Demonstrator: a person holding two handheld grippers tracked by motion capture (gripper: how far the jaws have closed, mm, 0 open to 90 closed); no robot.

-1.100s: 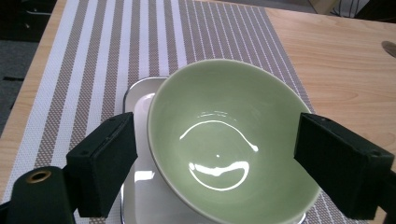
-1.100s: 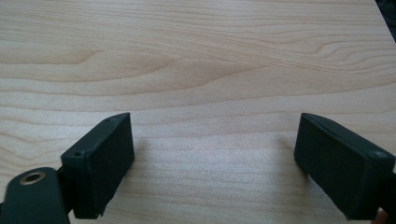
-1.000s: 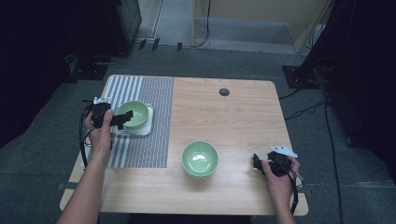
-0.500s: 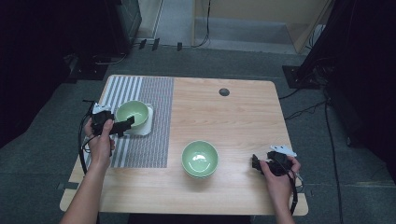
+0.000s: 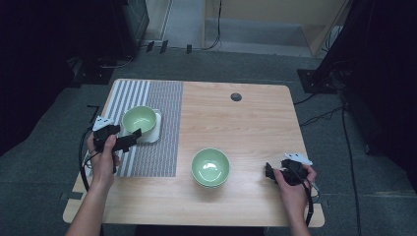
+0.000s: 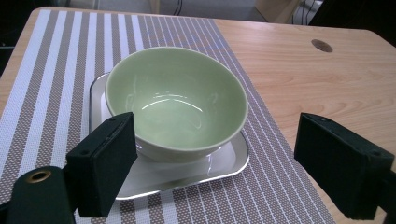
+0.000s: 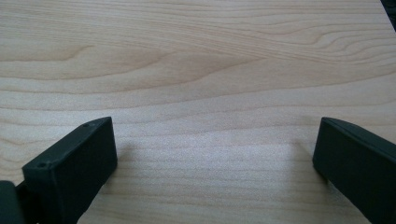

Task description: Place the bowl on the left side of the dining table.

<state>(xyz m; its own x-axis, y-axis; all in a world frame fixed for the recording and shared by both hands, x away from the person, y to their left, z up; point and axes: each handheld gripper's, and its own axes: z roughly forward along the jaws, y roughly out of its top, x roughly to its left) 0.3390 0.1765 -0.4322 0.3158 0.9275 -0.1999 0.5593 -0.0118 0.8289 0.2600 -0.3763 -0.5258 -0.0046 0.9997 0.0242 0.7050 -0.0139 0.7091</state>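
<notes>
The light wooden table [image 5: 255, 128] carried a grey-and-white striped woven placemat [image 5: 162, 147] at its left end. On the mat lay a small square silvery tray [image 6: 187, 175], and in the tray a pale green glazed ceramic bowl [image 6: 177, 100] sat upright, mouth up. A second green bowl [image 5: 210, 167] stood on bare wood near the middle, seemingly nested on another.

The bowl on the tray was round, so it had no long axis; its opening faced straight up. It looked rigid, breakable, fairly weighty and slick with glaze, so the rim wall seemed the place to pinch, one jaw inside and one outside.

The left gripper [image 6: 233, 172] was spread wide just short of that bowl, grasping nothing. The right gripper [image 7: 215, 172] rested over bare wood, also spread and empty.
</notes>
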